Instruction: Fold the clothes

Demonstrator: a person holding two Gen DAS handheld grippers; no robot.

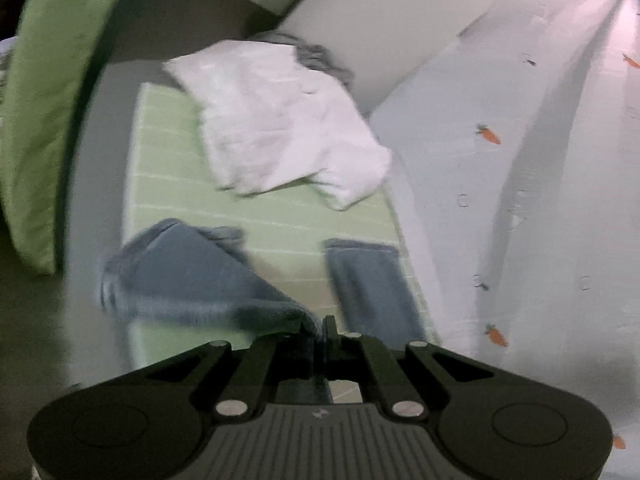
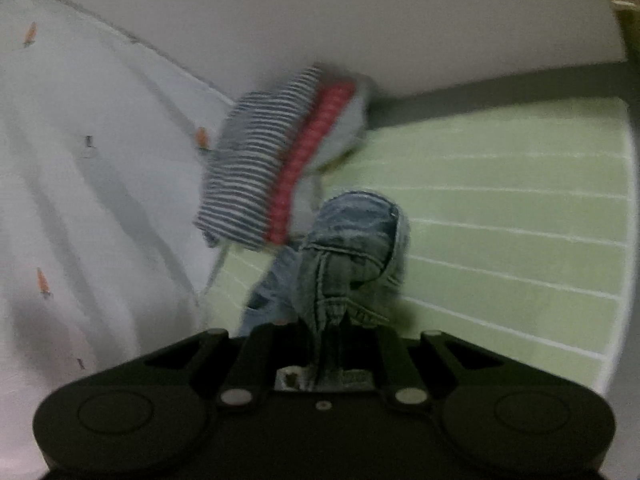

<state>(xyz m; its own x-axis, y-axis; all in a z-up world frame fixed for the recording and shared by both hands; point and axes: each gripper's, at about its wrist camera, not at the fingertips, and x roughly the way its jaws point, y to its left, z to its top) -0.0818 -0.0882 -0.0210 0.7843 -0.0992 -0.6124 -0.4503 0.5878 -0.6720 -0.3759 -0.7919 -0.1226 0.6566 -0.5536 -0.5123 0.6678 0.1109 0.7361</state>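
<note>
The left tool (image 1: 316, 326) is pinched tight on an edge of the blue jeans (image 1: 192, 276), whose legs trail out over the green striped mat (image 1: 280, 216). The right tool (image 2: 326, 332) is likewise clamped on a bunched denim seam. Both pictures are blurred. To fold well, I judge both grips should stay firm and level, drawing the denim taut so it lands flat on the mat, clear of the white garment (image 1: 280, 124) and the striped pile (image 2: 260, 168) beyond.

Left hand-held gripper (image 1: 319, 326) and right hand-held gripper (image 2: 329, 330), both clamped tight on denim.
</note>
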